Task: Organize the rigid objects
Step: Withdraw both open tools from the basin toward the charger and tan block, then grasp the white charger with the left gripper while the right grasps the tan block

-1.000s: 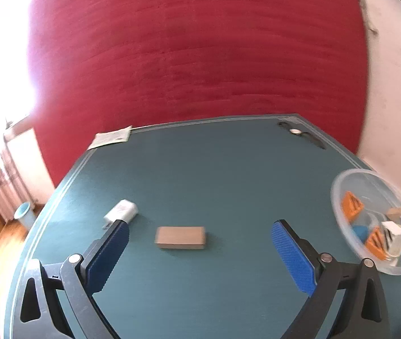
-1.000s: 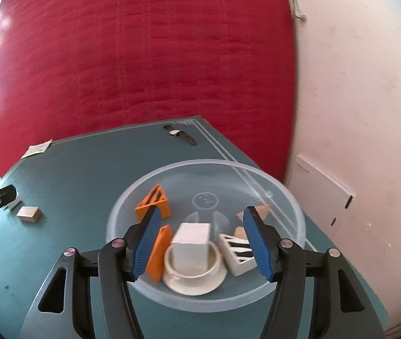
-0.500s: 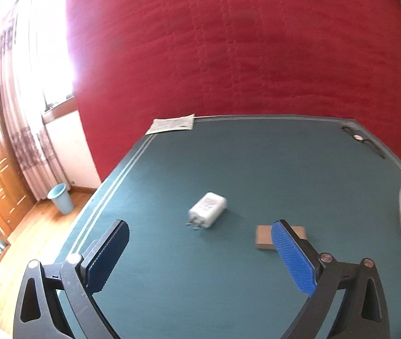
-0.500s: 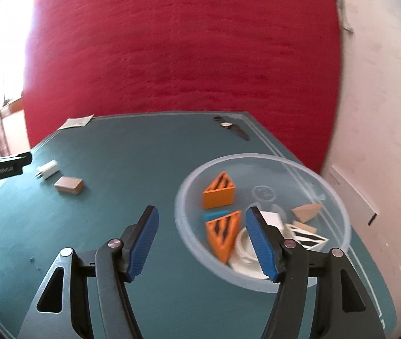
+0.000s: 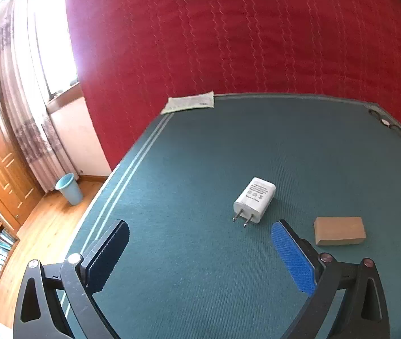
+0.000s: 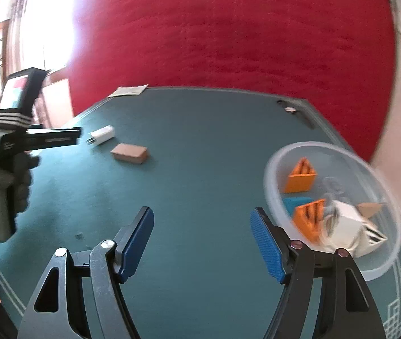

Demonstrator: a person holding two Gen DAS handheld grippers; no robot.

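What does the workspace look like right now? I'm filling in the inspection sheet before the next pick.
Surface: green table, bare in the middle.
Job's things: white charger and tan block lie loose, apart; clear bowl holds orange wedges and other pieces.
Clutter: paper and a dark wristwatch at the far edge.
Grippers: left hand-held gripper open, empty; right hand-held gripper opening, nothing between.
Cables: nothing seen.
Surroundings: red wall, blue bin, bookshelf.
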